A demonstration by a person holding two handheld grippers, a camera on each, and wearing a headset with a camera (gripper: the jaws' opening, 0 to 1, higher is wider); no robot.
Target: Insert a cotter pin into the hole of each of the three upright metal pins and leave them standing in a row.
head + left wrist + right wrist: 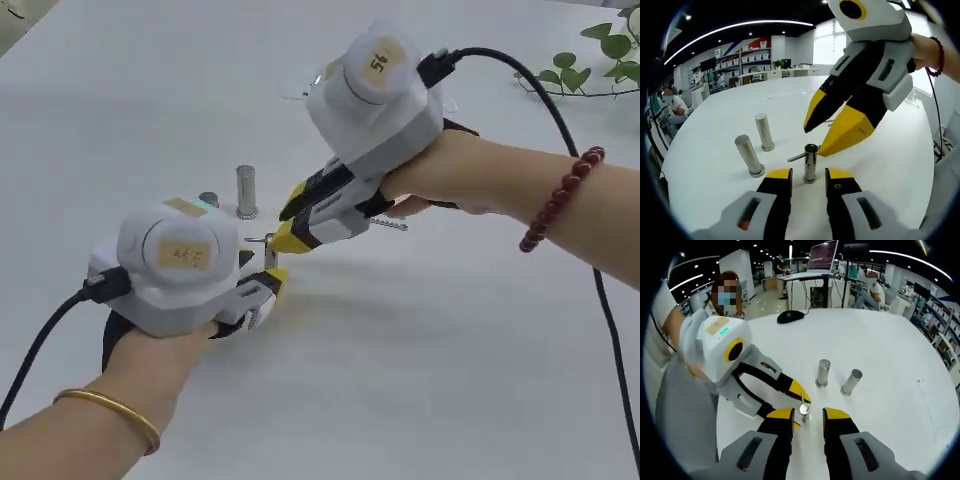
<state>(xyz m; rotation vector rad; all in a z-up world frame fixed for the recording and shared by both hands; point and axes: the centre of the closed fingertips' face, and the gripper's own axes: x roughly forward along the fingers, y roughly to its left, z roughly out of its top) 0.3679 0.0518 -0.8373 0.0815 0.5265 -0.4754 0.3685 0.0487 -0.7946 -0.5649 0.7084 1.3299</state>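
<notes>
Three upright metal pins stand on the white table (420,340). The nearest pin (810,163) (804,411) has a thin cotter pin (796,157) (802,399) through the hole near its top, with one end sticking out sideways. It stands between the yellow tips of my left gripper (809,174) (270,272), which is open and not touching it. My right gripper (809,415) (290,225) comes in from the opposite side, open, with its tips at the top of the pin. The two other pins (763,131) (749,155) (246,192) stand bare behind it.
A leafy plant sprig (600,60) lies at the table's far right corner. A black cable (560,130) runs from the right gripper across the table. A clear packet (300,88) lies behind the right gripper. People sit at desks (805,277) far off.
</notes>
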